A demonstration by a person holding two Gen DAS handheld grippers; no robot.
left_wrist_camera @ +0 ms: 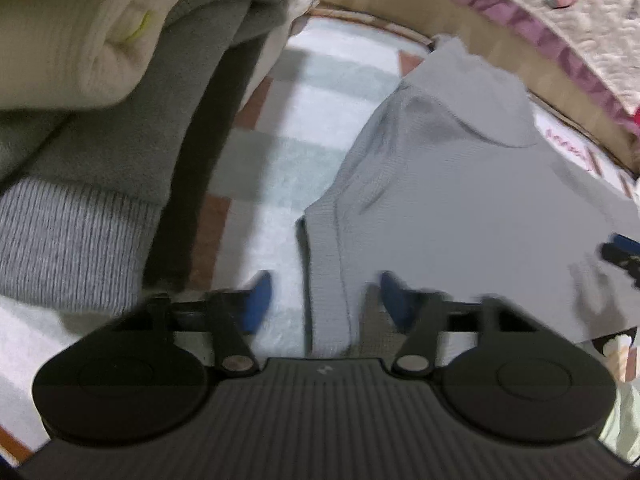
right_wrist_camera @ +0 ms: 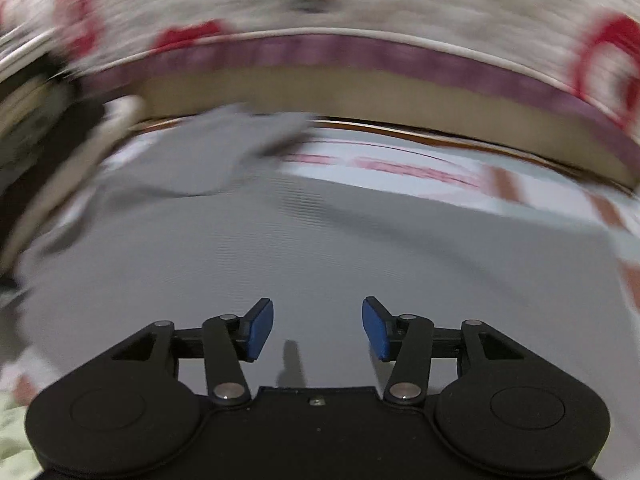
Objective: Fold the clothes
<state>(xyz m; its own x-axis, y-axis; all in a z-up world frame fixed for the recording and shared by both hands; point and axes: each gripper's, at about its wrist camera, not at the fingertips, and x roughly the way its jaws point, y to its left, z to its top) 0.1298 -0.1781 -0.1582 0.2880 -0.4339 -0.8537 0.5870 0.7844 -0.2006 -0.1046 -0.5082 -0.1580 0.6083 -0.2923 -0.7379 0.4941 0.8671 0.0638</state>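
Observation:
A light grey knit garment lies spread on a checked rug. Its ribbed left edge runs down between my left gripper's fingers. My left gripper is open and empty, low over that edge. In the right wrist view the same grey garment fills the middle, with a folded-over part at the far left. My right gripper is open and empty just above the cloth. Its tip shows at the right edge of the left wrist view.
A pile of folded clothes, cream, grey and ribbed blue-grey, stands at the left. A quilted cover with strawberries and a purple border hangs over a tan edge at the far side. Pale green cloth lies near left.

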